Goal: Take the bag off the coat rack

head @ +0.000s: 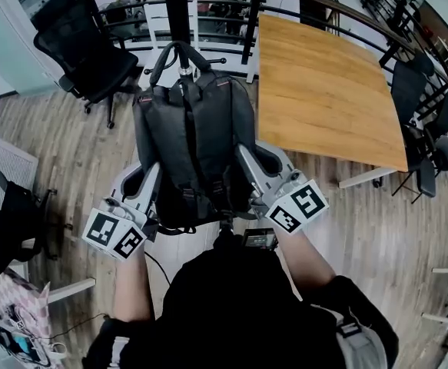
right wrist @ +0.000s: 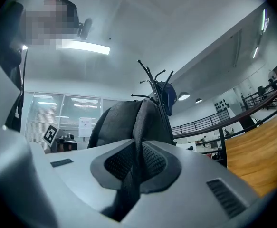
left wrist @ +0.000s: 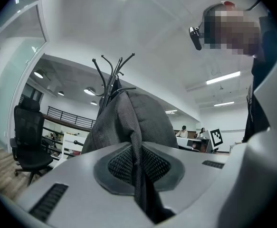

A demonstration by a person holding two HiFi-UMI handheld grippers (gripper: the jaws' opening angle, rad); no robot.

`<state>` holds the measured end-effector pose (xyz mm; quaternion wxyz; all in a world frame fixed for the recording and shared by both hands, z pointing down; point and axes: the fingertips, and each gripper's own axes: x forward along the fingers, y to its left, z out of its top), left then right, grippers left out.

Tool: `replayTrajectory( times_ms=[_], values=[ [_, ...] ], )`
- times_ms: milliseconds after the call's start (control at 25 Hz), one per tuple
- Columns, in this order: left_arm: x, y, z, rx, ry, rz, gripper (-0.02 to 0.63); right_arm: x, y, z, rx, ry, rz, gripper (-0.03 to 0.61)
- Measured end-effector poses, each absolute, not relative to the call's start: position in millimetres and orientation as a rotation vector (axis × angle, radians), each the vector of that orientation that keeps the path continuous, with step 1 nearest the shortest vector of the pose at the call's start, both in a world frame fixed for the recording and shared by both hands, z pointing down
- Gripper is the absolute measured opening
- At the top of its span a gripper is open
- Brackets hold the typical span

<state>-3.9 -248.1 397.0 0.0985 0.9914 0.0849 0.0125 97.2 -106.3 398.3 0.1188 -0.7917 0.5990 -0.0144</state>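
Observation:
A dark grey backpack (head: 193, 137) hangs by its top loop (head: 179, 52) from the black coat rack pole (head: 179, 10). My left gripper (head: 153, 177) is shut on the fabric of the bag's left side, and my right gripper (head: 244, 160) is shut on its right side. In the left gripper view a fold of the backpack (left wrist: 138, 122) runs between the gripper (left wrist: 137, 165) pads, with the rack's hooks (left wrist: 112, 72) above. The right gripper (right wrist: 134, 165) likewise pinches a fold of the backpack (right wrist: 128, 120). The rack (right wrist: 152, 82) stands behind, with a blue item (right wrist: 169, 95) on it.
A wooden table (head: 323, 83) stands to the right of the rack. A black office chair (head: 85, 52) is at the back left, another chair (head: 16, 221) at the left edge, more chairs (head: 423, 98) at the right. A curved railing (head: 300, 6) runs behind. A patterned bag (head: 16, 314) lies at the bottom left.

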Motion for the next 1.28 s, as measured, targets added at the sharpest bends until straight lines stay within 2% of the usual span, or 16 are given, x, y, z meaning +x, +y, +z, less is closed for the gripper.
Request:
replayTrajectory(
  times_ms=[760, 1280],
  values=[
    [-110, -210, 447, 2.897, 0.3, 0.083, 0.043, -13, -64, 447, -2.366, 1.701, -0.18, 0.048],
    [-126, -176, 447, 2.896, 0.303, 0.082, 0.043, -26, -33, 450, -2.316, 1.731, -0.23, 0.048]
  ],
)
